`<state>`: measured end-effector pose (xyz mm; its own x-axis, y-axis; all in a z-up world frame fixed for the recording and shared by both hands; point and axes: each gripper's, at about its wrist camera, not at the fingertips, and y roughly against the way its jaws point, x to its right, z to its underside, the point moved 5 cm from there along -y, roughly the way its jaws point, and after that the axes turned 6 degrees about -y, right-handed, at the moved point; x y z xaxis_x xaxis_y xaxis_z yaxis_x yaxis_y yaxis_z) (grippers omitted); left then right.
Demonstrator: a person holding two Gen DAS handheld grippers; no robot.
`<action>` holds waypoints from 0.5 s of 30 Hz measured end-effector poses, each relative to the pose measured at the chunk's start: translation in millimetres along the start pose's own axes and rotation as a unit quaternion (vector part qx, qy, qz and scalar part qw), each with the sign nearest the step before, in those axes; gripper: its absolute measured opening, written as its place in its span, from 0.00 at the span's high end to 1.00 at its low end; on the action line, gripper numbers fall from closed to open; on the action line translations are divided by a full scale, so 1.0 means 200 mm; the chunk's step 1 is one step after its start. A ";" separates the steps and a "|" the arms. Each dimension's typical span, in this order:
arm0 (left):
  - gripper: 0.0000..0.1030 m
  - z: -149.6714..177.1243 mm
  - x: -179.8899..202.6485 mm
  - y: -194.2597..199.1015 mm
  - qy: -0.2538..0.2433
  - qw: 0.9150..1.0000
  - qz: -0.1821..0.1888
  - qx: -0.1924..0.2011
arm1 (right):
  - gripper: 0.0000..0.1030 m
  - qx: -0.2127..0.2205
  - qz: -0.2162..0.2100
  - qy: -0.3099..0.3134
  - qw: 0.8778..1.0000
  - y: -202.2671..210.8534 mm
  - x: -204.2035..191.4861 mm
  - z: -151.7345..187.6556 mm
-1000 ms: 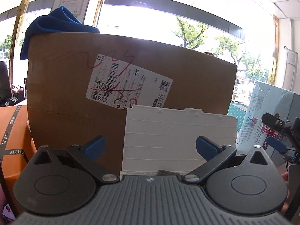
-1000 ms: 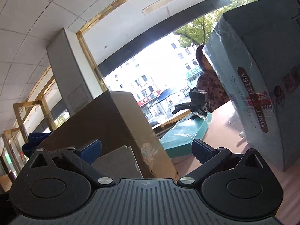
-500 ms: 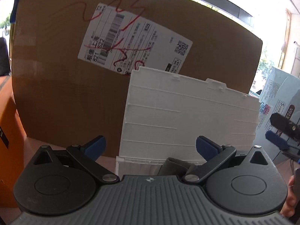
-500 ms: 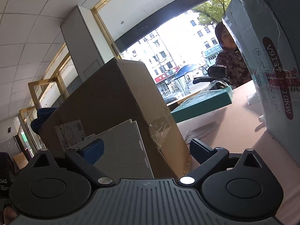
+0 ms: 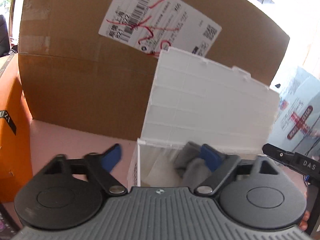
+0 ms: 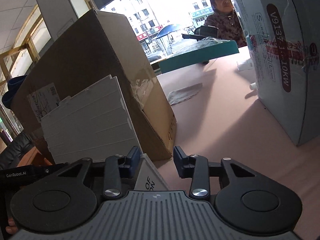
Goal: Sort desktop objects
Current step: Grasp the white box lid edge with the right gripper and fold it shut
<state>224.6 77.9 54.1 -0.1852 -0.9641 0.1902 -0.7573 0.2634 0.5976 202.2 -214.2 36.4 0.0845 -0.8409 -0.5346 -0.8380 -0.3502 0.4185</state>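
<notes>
The lower part of the white ribbed plastic box (image 5: pixel 210 108) is hidden behind the left gripper (image 5: pixel 163 157) body, and the grey cloth (image 5: pixel 192 165) inside it is blurred. The large brown cardboard carton (image 5: pixel 80 70) is cut off by the top edge, its shipping label (image 5: pixel 158 22) print smeared beyond reading. The pale blue printed box (image 6: pixel 284 60) is cropped at the right.

Around me the room was bright: daylight poured through the tall windows (image 6: pixel 160 10), past a white pillar (image 6: pixel 58 6) and gold-coloured frames (image 6: pixel 24 46). White ceiling tiles (image 6: pixel 14 4) ran overhead. The pink table (image 6: pixel 230 124) stretched ahead, and apartment buildings (image 6: pixel 144 18) stood outside beyond the glass.
</notes>
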 end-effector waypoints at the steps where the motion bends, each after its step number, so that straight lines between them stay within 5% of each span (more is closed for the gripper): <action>1: 0.34 0.01 0.00 0.00 -0.004 1.000 -0.004 -0.010 | 0.69 -0.005 0.002 -0.003 1.000 0.00 0.00 0.01; 6: 0.39 0.06 0.00 0.01 -0.006 0.999 -0.021 -0.033 | 0.67 -0.024 0.013 0.021 0.999 -0.02 -0.04 0.04; 8: 0.52 0.07 -0.01 -0.01 0.000 0.999 -0.022 -0.044 | 0.67 -0.033 0.018 0.037 0.999 -0.02 -0.07 0.06; 15: 0.70 0.07 -0.02 0.01 0.000 0.998 -0.042 -0.054 | 0.87 -0.019 0.055 0.091 0.994 -0.04 -0.15 0.13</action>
<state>215.4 82.5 42.3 -0.1241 -0.9830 0.1356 -0.6984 0.1836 0.6918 192.6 -174.8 30.7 0.0913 -0.9344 -0.3443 -0.8274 -0.2636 0.4960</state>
